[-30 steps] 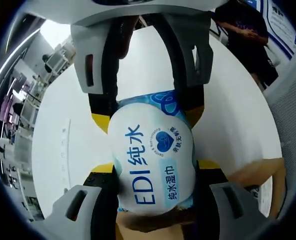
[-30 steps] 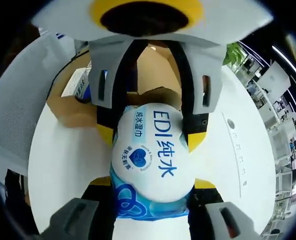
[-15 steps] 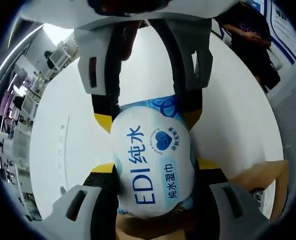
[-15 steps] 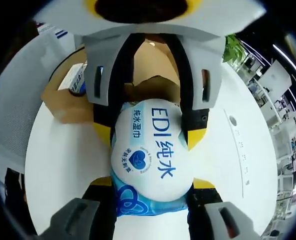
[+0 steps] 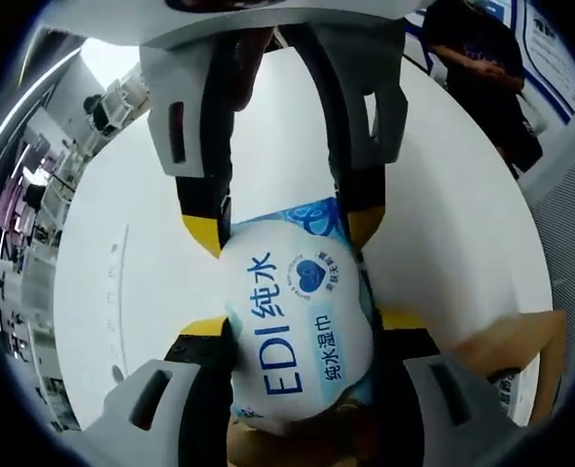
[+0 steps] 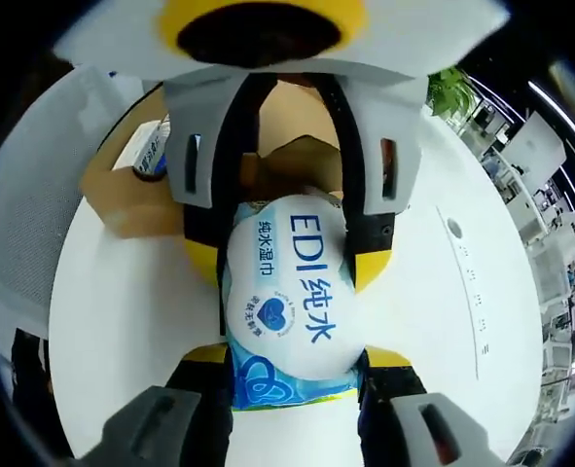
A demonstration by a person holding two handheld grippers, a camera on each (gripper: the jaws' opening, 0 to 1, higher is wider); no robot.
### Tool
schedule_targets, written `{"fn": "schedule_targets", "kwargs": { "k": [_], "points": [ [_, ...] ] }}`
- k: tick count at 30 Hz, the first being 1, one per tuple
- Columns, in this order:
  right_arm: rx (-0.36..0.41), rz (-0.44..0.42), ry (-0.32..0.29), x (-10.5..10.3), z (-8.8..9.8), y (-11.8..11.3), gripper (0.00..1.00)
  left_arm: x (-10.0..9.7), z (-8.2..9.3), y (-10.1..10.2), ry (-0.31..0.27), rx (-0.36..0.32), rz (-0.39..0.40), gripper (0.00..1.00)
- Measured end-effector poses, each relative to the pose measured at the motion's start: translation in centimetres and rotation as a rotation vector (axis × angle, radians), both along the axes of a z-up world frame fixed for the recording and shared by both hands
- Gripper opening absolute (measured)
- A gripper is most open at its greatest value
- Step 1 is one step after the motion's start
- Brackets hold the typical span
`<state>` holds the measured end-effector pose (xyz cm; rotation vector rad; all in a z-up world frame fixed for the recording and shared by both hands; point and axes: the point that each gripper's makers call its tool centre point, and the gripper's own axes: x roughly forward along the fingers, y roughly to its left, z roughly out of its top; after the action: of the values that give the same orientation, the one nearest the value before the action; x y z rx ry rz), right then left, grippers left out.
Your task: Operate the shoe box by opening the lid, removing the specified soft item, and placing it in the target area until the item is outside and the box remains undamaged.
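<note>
Since earlier, little has shifted. Both grippers, left (image 5: 292, 326) and right (image 6: 292, 355), clamp the wipes (image 5: 297, 321) from opposite ends above the bench (image 5: 122, 253). In the right gripper view, the box (image 6: 122, 199) lies at 10 o'clock.

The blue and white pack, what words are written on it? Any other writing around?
"EDI 纯水" in big blue letters on the wet wipes pack.
"纯水湿巾" in smaller blue letters on the same pack.
Tiny words around the blue heart: too small to read.
Label on the cardboard box: too blurred to read.
</note>
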<state>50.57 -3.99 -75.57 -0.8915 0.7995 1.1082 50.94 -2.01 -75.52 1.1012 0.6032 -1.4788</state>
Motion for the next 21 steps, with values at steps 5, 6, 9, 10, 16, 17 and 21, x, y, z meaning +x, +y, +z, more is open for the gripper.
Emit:
{"fn": "schedule_targets", "kwargs": {
  "k": [5,6,9,10,16,17,21],
  "points": [
    [0.004,-0.008,0.004,-0.1,0.1,-0.1,0.47,-0.2,0.1,-0.1,-0.012,0.001,-0.023,0.56],
    [0.005,-0.011,0.005,-0.2,0.1,-0.1,0.47,-0.2,0.1,-0.1,-0.014,0.0,-0.03,0.56],
    [0.007,-0.019,0.005,-0.4,0.2,-0.2,0.47,-0.3,0.1,0.0,-0.015,-0.014,-0.037,0.56],
    [0.006,-0.025,0.005,-0.4,0.2,-0.2,0.47,-0.3,0.2,0.0,-0.015,-0.017,-0.037,0.56],
    [0.002,-0.035,-0.007,-0.5,0.6,-0.2,0.46,-0.5,0.8,0.1,-0.039,-0.028,-0.052,0.55],
    [0.004,-0.039,-0.011,-0.6,0.9,-0.2,0.46,-0.5,0.9,0.1,-0.041,-0.029,-0.052,0.54],
    [0.008,-0.048,-0.017,-0.7,1.4,-0.3,0.45,-0.5,2.0,0.3,-0.039,-0.043,-0.045,0.51]
  ]
}}
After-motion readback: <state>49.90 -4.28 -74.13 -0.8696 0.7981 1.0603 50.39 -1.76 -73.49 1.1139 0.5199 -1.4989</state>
